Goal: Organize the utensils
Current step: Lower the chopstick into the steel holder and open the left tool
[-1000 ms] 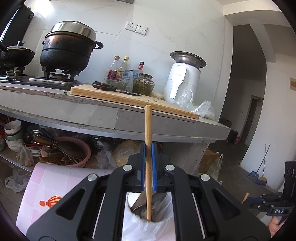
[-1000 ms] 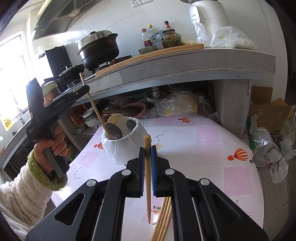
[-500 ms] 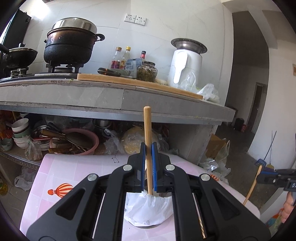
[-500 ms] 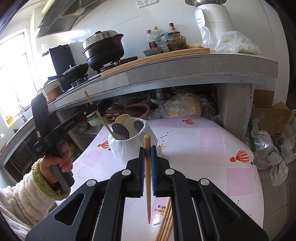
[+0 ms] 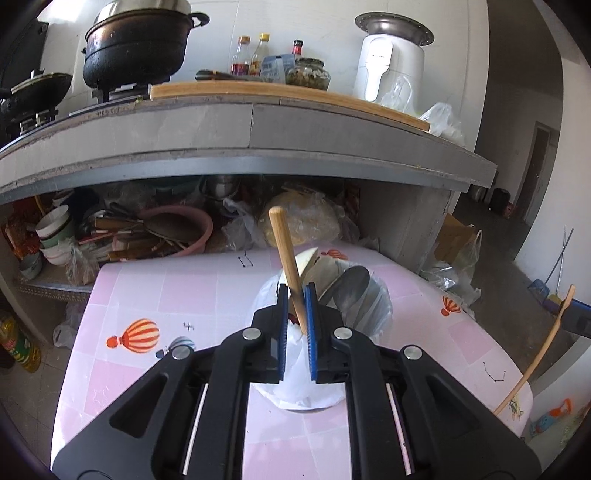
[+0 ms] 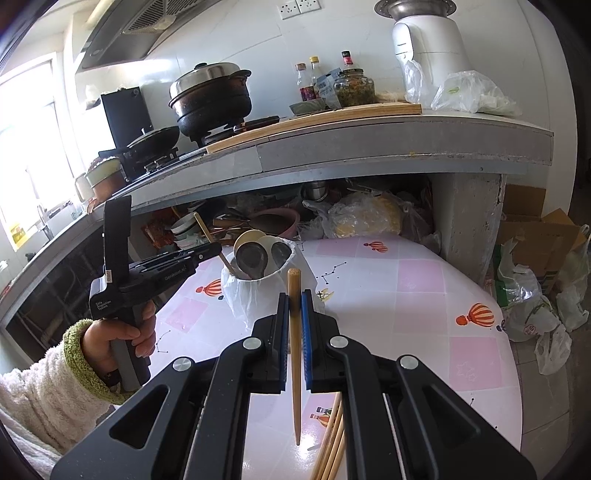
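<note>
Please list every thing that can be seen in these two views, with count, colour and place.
table: one, pink-white, balloon print
cup: one, white, bag-lined, on table
spoons: at least two, steel, in cup
loose chopsticks: several, wooden, table's near edge
pot: one, black, steel lid, on stove
cutting board: one, wooden, on counter
bottles: three, on counter
appliance: one, white, on counter
basin: one, pink, under counter
left tool: black, opening, left chopstick loose between, tip in cup
right tool: black, shut on right chopstick
hand: one, holds left tool
</note>
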Motion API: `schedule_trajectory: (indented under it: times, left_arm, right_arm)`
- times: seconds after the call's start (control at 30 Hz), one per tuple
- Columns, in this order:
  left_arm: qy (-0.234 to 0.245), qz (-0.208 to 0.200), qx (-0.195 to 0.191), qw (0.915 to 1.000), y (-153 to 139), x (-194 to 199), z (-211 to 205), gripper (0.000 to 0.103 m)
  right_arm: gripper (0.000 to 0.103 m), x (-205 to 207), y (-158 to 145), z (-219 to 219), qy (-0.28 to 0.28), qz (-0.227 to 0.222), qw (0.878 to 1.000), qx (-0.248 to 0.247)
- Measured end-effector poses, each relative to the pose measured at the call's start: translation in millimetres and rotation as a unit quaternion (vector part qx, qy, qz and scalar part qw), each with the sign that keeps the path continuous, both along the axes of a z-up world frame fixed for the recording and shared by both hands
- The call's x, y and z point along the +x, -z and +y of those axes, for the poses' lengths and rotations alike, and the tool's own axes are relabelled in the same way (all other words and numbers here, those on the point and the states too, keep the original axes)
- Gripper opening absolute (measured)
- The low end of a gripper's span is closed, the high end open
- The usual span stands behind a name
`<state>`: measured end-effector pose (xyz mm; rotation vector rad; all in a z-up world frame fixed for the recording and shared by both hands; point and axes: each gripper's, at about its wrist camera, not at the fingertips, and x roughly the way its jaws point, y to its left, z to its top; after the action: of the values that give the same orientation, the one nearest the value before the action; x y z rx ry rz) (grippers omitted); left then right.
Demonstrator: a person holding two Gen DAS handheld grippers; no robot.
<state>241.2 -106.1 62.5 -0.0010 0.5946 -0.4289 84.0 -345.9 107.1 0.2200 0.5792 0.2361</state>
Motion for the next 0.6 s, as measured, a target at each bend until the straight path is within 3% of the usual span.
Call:
schedule_trajectory:
  times: [0.3,0.6]
  left_arm:
    - [-0.007,0.016,-0.039,0.9991,0.0,-14.2,26.3,0.04]
    - [-0.043,0.006,-0.08,0.9958,6.9,-58.0,72.7,0.064]
  right_arm:
    - [0.007,8.4,-17.8,4.7,-0.009,-0.015,1.0,-0.008]
    - [0.007,57.6,-84.7,16.1,-0.038,-0.075,0.996,-0.002]
